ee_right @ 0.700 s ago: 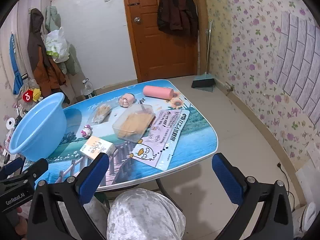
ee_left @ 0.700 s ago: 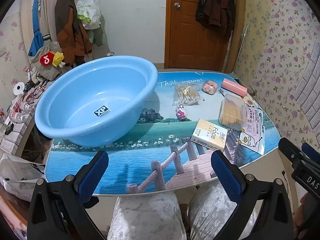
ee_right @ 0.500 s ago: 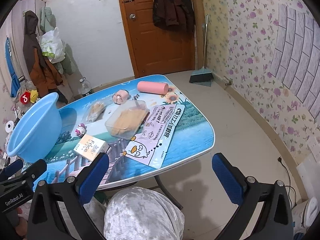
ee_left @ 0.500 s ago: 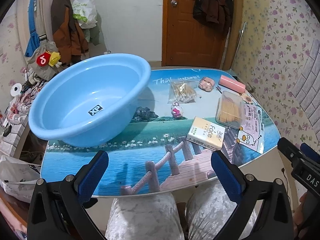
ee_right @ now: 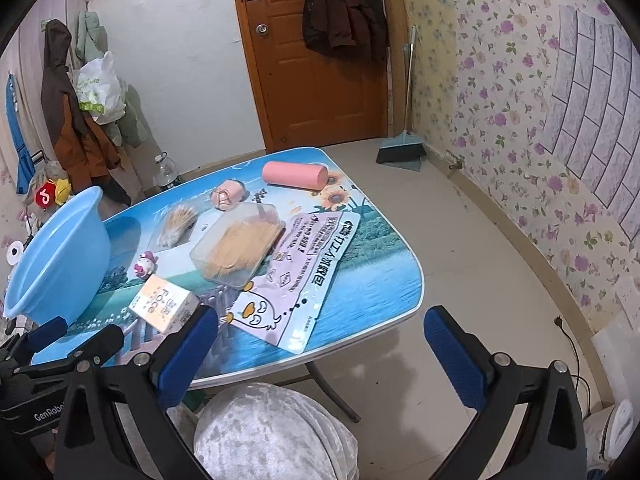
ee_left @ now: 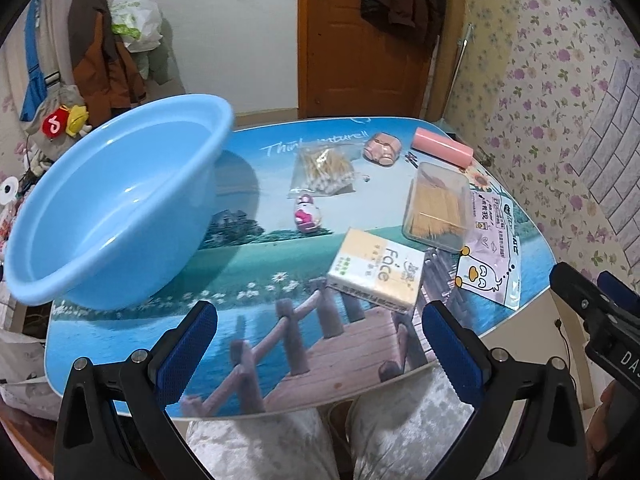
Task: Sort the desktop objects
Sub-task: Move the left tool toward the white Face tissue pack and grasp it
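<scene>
A large light-blue basin stands empty on the left of the picture-printed table. To its right lie a yellow tissue pack, a small pink toy, a bag of cotton swabs, a clear box of sticks, a pink roll, a small pink figure and a flat duck-print pouch. My left gripper is open and empty over the near table edge. My right gripper is open and empty beyond the table's right front corner.
My knees in pale velvet sit under the near edge. Coats and bags hang on the left wall, a wooden door is behind the table, a broom and dustpan stand by the flowered wall.
Both wrist views have shifted slightly leftward and nearer the table; the objects appear further right. Nothing on the table has moved. Both grippers stay open.
</scene>
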{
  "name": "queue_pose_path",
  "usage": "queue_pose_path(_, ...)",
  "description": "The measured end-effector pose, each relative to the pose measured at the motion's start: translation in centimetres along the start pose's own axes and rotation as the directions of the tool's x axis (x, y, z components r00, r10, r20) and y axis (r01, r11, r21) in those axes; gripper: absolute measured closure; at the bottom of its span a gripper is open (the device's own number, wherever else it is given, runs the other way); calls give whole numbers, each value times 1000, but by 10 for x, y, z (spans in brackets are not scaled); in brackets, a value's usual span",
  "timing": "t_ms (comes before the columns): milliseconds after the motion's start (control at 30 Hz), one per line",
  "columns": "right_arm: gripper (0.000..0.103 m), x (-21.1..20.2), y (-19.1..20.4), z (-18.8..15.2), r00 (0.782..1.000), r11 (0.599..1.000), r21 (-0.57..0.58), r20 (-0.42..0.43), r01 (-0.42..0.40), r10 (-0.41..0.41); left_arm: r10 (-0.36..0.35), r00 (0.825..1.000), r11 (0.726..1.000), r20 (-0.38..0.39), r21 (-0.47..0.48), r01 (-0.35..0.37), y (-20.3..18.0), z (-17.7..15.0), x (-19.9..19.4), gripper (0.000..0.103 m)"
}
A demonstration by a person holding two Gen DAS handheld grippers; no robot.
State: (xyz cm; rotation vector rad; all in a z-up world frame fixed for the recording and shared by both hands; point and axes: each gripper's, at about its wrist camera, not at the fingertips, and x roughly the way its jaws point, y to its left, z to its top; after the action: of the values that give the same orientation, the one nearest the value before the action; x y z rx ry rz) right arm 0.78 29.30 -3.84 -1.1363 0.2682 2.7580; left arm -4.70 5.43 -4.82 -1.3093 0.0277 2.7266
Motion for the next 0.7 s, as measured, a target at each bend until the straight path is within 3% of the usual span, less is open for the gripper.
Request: queue_pose_path(700,0,43,-18,4,998,999,29,-61,17,-15,-16,998,999,-67,47,19,-22,12,59,1)
